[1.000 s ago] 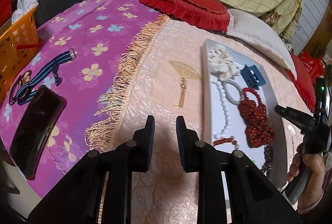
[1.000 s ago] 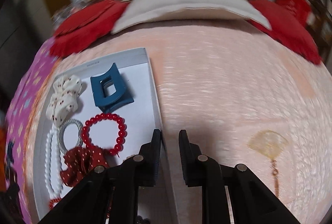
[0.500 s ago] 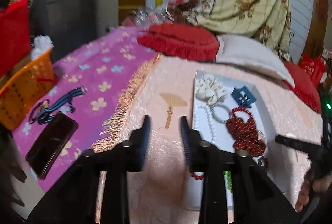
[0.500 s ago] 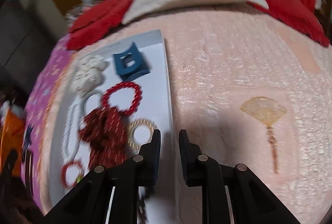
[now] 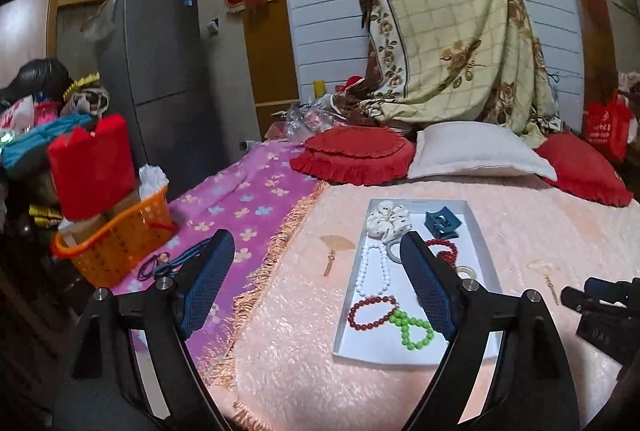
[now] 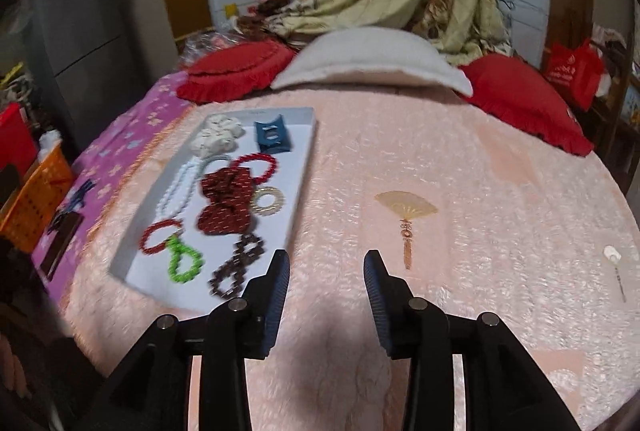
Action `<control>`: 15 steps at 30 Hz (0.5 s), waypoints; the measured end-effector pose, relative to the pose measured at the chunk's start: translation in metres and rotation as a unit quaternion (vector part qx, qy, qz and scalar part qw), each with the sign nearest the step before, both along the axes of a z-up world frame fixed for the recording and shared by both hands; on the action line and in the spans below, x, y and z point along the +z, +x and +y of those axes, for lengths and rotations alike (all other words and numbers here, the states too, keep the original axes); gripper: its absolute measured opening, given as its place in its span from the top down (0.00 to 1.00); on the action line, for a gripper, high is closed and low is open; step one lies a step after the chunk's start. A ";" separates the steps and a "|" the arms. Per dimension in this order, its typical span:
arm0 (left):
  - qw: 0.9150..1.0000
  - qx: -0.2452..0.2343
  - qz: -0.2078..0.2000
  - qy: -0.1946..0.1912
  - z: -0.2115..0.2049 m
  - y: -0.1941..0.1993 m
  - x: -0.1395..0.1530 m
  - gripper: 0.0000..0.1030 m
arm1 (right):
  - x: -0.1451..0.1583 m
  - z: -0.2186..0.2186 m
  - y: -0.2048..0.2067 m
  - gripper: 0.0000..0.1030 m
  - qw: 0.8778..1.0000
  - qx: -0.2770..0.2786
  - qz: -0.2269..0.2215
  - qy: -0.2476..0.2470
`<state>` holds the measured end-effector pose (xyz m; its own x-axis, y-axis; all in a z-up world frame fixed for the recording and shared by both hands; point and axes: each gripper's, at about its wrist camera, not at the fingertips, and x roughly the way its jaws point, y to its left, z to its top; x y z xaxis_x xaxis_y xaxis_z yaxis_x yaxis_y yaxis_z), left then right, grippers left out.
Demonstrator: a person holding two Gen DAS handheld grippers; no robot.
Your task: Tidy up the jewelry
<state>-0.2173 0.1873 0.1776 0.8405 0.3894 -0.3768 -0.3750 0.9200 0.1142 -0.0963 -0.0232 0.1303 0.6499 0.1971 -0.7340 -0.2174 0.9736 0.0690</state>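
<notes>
A white tray [image 5: 486,255] lies on the pink bedspread and also shows in the right wrist view [image 6: 304,151]. It holds a white scrunchie [image 5: 388,221], a blue hair claw [image 5: 442,225], a white bead necklace [image 5: 374,269], a red bracelet [image 5: 370,313], a green bead loop [image 5: 412,327], a dark red scrunchie [image 6: 228,201], a gold ring [image 6: 268,201] and a dark bead bracelet [image 6: 238,267]. My left gripper [image 5: 316,271] is open and empty, raised above the bed at the tray's left. My right gripper [image 6: 326,273] is open and empty, right of the tray's near end.
An orange basket [image 5: 116,235] and a blue strap [image 5: 176,263] sit on the purple floral blanket at the left. Red cushions [image 5: 354,153] and a white pillow [image 5: 478,151] line the back. A phone [image 6: 60,241] lies left of the tray.
Both grippers have opened from shut and pulled back and up, so the whole tray now shows.
</notes>
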 end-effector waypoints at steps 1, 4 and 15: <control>1.000 -0.003 -0.001 -0.003 -0.001 -0.002 0.002 0.17 | 0.005 0.000 -0.008 0.58 1.000 0.006 -0.004 0.004; 0.999 -0.028 0.006 -0.026 -0.009 -0.011 0.008 0.17 | 0.013 -0.002 -0.025 0.57 1.000 0.010 -0.011 0.008; 0.995 -0.053 0.069 -0.045 -0.031 -0.016 -0.012 0.17 | -0.001 0.012 -0.059 0.57 0.999 0.012 -0.017 -0.035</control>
